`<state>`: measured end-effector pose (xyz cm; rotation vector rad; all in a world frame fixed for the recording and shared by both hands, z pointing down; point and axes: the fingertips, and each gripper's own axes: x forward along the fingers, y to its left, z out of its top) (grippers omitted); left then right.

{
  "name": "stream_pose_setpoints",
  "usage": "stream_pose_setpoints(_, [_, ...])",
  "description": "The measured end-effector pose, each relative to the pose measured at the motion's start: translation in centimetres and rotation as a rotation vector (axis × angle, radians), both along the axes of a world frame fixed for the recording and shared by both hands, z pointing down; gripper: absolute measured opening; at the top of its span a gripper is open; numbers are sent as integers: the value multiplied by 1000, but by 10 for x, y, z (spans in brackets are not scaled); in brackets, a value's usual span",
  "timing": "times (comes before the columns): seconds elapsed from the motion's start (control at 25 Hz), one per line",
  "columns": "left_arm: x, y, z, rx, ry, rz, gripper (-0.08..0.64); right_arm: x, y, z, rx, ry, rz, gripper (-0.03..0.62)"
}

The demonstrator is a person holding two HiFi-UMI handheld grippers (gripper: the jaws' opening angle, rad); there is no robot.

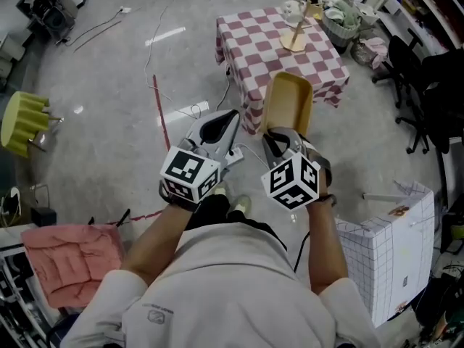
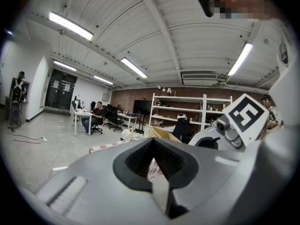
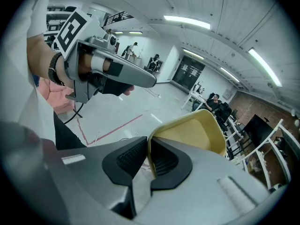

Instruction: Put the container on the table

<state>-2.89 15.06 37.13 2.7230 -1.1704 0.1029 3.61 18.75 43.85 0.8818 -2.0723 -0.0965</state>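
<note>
A tan plastic container (image 1: 288, 104) is held up on edge over the floor, just short of the table with the red-and-white checked cloth (image 1: 250, 42). My right gripper (image 1: 279, 140) is shut on its near rim. In the right gripper view the rim sits pinched between the black pads (image 3: 161, 161) and the container (image 3: 192, 130) rises beyond them. My left gripper (image 1: 226, 118) hangs beside it on the left, shut with nothing in it. Past the left gripper's tips (image 2: 152, 165), the container's edge (image 2: 161, 134) and a sliver of checked cloth show.
On the table stand a wooden piece (image 1: 296, 35) and a basket of items (image 1: 341, 17). Office chairs (image 1: 413, 85) line the right. A white gridded box (image 1: 391, 252) is near right, a pink cushion (image 1: 72, 259) near left, a yellow stool (image 1: 25, 118) left. Cables and red tape (image 1: 158, 111) cross the floor.
</note>
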Motion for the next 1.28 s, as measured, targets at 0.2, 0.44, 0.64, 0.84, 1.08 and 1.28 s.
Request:
stream_pose_setpoints(0.2, [3,-22,5,-11,2,13,6,1,-22,9,-13,9,6,37])
stream_pose_setpoints(0.44, [9,-60,7,-2,33,50,6,2,-55,12,-30,47,28,37])
stream_pose_setpoints(0.64, [9,-99,8,10,44,85,6,-3,-90,17,-44,73,54,37])
stream_pose_setpoints(0.84, [3,-137,14,3,51,116,6,-14,-126,23,-51,82,80,37])
stream_pose_setpoints(1.08, [2,-171,26,-14,48,147,6,-22,-156,36,-68,104,86,37])
stream_pose_setpoints(1.28, [10,-193,38,-25,38,158,6,-18,-183,49,-88,116,71,37])
